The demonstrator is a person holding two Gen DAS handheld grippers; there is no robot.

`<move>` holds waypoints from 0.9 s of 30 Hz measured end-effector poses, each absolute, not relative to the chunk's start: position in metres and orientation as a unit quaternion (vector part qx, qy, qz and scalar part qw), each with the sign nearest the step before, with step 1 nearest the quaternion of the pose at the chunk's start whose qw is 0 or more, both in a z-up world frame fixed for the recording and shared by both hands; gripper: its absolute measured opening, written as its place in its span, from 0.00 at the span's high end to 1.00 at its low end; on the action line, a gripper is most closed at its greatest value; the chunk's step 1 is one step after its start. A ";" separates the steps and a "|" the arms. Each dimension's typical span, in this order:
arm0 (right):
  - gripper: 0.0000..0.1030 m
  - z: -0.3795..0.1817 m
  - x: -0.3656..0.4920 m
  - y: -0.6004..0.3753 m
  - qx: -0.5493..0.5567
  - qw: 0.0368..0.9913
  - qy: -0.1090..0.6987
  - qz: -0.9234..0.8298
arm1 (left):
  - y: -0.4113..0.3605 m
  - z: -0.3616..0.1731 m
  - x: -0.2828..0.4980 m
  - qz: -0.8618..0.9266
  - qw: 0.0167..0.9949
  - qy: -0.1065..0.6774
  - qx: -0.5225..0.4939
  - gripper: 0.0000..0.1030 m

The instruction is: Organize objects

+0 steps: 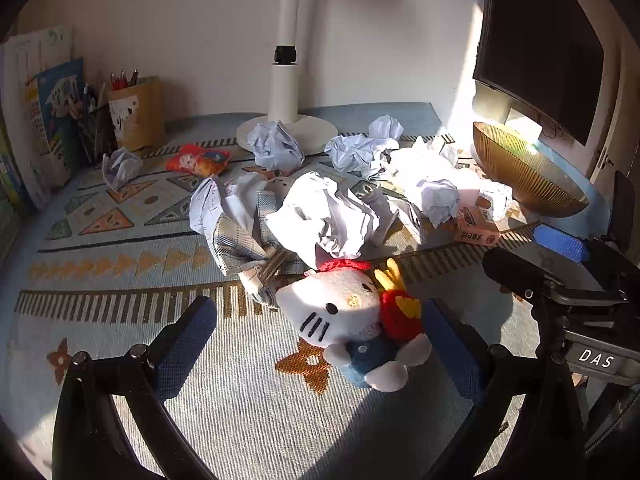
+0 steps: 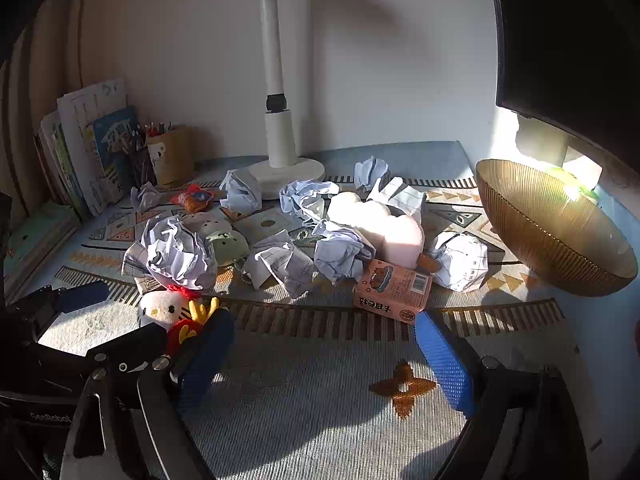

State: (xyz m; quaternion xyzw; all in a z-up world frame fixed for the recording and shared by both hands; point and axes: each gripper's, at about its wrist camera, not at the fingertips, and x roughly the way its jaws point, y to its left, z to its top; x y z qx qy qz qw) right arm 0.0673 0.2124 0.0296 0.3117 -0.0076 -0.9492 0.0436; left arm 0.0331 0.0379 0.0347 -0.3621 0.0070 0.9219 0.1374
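Left wrist view — plush cat [image 1: 344, 312] between spread left gripper [image 1: 320, 344] fingers

Both wrist cameras look forward and down across the patterned mat [image 1: 120, 360] toward the white lamp base [image 2: 288, 172], the left camera closer; both share the cat plush [image 1: 340, 312].

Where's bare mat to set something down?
Free: the near strip of mat, this side of the striped band, right of the cat plush; also left, before the books. Crowded: the crumpled paper pile between lamp base and bowl.
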 end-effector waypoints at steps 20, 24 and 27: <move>0.08 0.032 0.075 0.207 0.308 0.033 0.001 -0.951 | 0.025 0.040 0.038 0.929 0.142 -0.026 -0.340 0.01; 0.08 0.031 0.070 0.204 0.323 0.038 0.012 -0.946 | 0.016 0.042 0.039 0.928 0.154 -0.054 -0.335 0.01; 0.10 0.031 0.070 0.200 0.325 0.041 0.023 -0.945 | 0.007 0.043 0.038 0.924 0.164 -0.082 -0.335 0.01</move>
